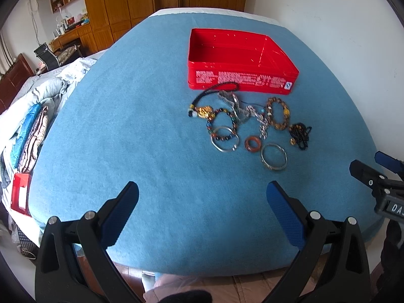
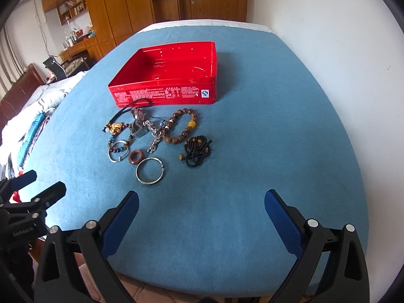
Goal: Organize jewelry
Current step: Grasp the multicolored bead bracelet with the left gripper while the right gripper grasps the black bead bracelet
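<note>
An open, empty red tin box (image 1: 242, 79) (image 2: 164, 93) stands on the blue cloth. In front of it lies a heap of jewelry: a silver bangle (image 1: 274, 156) (image 2: 150, 170), a red-brown ring (image 1: 252, 144) (image 2: 136, 157), a brown bead bracelet (image 1: 277, 113) (image 2: 183, 126), a black bead necklace (image 1: 300, 133) (image 2: 198, 150), a multicolour bead bracelet (image 1: 222, 123) (image 2: 118, 146) and a black cord with a gold charm (image 1: 204, 111) (image 2: 116, 127). My left gripper (image 1: 202, 197) is open and empty, short of the heap. My right gripper (image 2: 202, 203) is open and empty, near the bangle.
The blue cloth (image 1: 126, 139) (image 2: 265, 151) covers a table beside a white wall. Piled bedding (image 1: 32, 116) and a small red box (image 1: 20, 194) lie to the left. Wooden cabinets (image 1: 121, 0) stand behind. The right gripper shows at the left wrist view's edge (image 1: 378, 179).
</note>
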